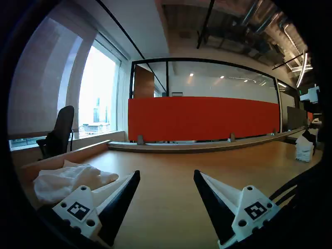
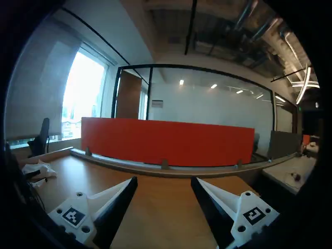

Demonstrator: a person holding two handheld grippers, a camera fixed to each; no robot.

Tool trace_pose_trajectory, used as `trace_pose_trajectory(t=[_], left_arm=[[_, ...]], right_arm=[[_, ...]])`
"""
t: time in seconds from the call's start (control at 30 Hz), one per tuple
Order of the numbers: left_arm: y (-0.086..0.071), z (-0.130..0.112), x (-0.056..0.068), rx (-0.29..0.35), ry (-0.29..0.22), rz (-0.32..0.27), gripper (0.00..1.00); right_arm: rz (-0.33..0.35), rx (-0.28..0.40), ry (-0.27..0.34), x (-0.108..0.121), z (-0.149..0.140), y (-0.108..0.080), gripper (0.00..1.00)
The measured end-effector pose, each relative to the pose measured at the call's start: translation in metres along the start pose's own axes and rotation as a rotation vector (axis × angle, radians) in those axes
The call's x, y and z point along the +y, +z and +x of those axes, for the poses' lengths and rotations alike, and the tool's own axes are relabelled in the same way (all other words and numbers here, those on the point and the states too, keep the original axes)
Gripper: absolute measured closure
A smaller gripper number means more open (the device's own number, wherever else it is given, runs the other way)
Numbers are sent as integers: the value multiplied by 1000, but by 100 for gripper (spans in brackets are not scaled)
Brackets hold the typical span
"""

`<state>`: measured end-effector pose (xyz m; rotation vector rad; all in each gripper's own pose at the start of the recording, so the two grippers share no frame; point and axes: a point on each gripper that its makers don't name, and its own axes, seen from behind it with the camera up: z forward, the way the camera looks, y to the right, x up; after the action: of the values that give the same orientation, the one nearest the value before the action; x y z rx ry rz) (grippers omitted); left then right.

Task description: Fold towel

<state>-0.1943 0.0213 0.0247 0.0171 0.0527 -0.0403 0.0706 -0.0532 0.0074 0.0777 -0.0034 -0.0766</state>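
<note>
Towel (image 1: 70,180) lay white, crumpled in loose heap near counter's (image 1: 232,157) raised left edge, close to left gripper (image 1: 166,171). Left gripper and right gripper (image 2: 164,179) both stood apart, holding nothing. Bare wood stretched ahead to red divider (image 1: 203,118).

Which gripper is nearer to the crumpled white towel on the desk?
Left. The left gripper hovers just right of the towel; the right gripper sits farther off, towel far to its left.
</note>
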Motion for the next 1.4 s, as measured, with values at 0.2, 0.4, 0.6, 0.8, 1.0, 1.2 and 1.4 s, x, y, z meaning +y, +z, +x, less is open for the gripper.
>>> trace_pose_trajectory(t=[0.2,0.4,0.6,0.8,1.0,1.2,1.4], left_arm=[[1,-1,0,0,-1,0,4],[0,-2,0,1,-1,0,4],[0,-3,0,1,-1,0,4],[0,-3,0,1,-1,0,4],[0,-3,1,1,-1,0,4],[1,-4,1,1,-1,0,4],[1,-4,0,1,-1,0,4]], right_arm=[[-11,10,2,5,-20,-3,0],[-46,10,17,22,-49,-2,0],[-65,10,43,34,-74,-2,0],[-74,1,83,43,-103,-2,0],[-88,-2,82,50,-120,-3,0],[-93,-4,81,54,-133,-1,0],[-94,-6,79,54,-143,0,0]])
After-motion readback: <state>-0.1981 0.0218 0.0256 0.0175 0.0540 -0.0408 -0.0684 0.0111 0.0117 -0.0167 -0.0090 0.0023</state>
